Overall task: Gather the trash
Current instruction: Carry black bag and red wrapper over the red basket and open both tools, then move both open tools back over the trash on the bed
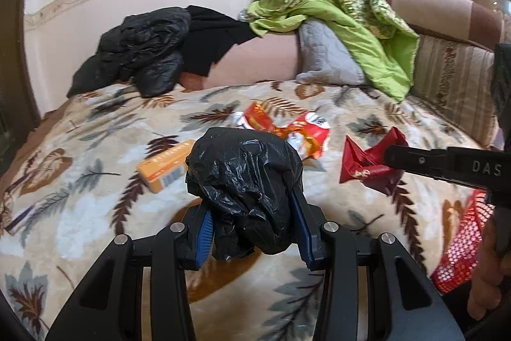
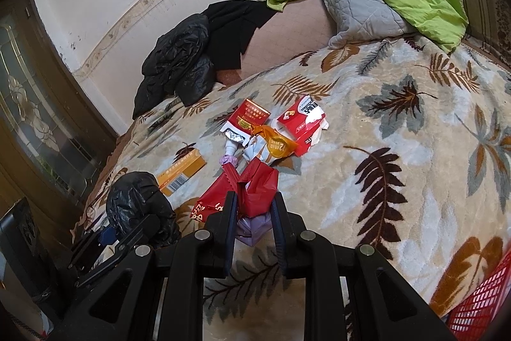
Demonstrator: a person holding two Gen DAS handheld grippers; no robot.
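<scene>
Trash: left fingers (image 1: 249,213) clamp one black bag (image 1: 244,181), right fingers (image 2: 255,206) pinch one red wrapper (image 2: 255,187).

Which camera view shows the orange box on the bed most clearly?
The right wrist view: the orange box lies fully visible, barcode showing. In the left wrist view, the black bag held by the left gripper hides its right end.

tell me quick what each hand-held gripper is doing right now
Left hand-held gripper: closed on the crumpled black plastic bag.
Right hand-held gripper: closed on the red wrapper.
</scene>
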